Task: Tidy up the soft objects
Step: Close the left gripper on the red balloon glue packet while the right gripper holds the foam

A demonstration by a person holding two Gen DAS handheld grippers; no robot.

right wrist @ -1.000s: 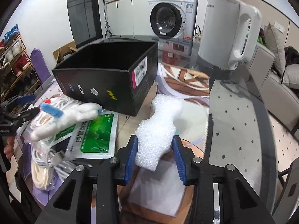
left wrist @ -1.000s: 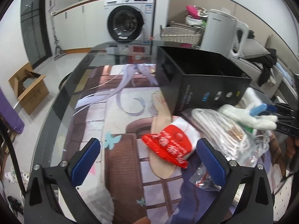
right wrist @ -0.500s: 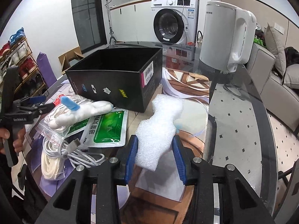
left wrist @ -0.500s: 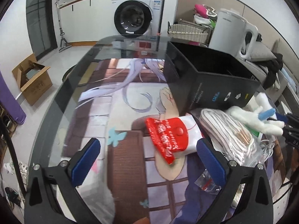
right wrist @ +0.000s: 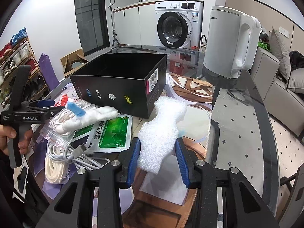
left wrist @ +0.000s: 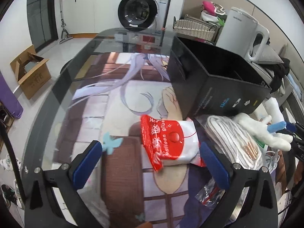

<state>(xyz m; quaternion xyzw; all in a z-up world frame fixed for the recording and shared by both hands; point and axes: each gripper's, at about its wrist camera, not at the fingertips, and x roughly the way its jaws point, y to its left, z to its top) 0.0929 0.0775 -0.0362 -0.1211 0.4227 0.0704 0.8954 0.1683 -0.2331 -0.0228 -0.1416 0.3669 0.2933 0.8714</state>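
My right gripper (right wrist: 157, 163) is shut on a white foam piece (right wrist: 161, 131) and holds it above the table, in front of the open black box (right wrist: 121, 81). My left gripper (left wrist: 150, 161) is open and empty, hovering over a red and white balloon glue bag (left wrist: 167, 144). The black box (left wrist: 218, 83) stands to the bag's far right. A white plush toy with a blue horn (left wrist: 266, 131) lies on a bagged white cable (left wrist: 233, 138); the toy also shows in the right wrist view (right wrist: 89, 115). The left gripper (right wrist: 45, 106) shows at the left there.
A white kettle (right wrist: 231, 43) stands at the table's far right. A green sachet (right wrist: 112, 133) and a loose white cable (right wrist: 79, 159) lie left of the foam. A small clear bag (left wrist: 210, 193) lies near my left gripper. The glass table edge (left wrist: 47, 104) curves at left.
Both grippers have risen and drawn back a little. The right one still holds the foam; the balloon glue bag now sits more centred between the left fingers.
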